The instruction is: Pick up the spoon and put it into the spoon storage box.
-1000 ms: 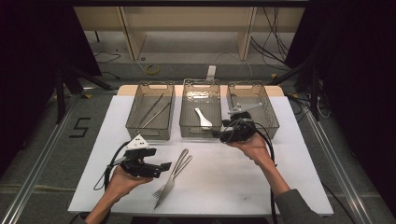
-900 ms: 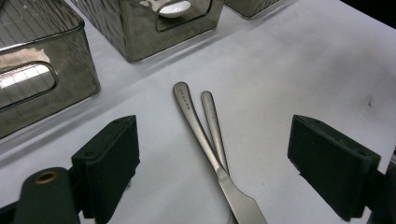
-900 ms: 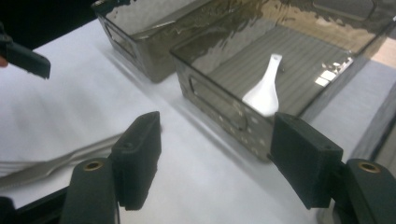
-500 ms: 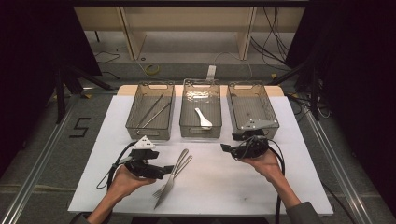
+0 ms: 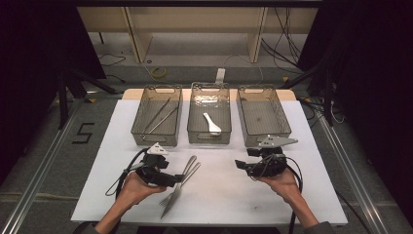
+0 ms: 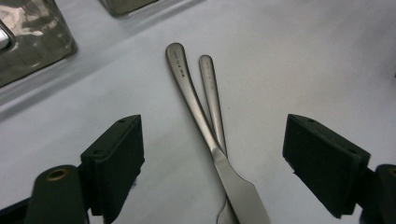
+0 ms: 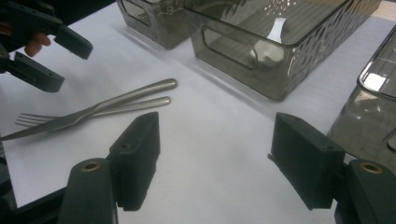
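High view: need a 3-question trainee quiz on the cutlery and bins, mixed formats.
1. True or false: the knife and fork lie crossed on the table, outside the bins.
2. Which bin holds the white spoon? A) left bin B) middle bin C) right bin
3. Fill in: the left gripper is ____ over the knife and fork handles, its jaws having just closed a little.

Key
1. True.
2. B. The left bin holds chopsticks.
3. Open; nothing is gripped. The right gripper is open too, holding nothing.
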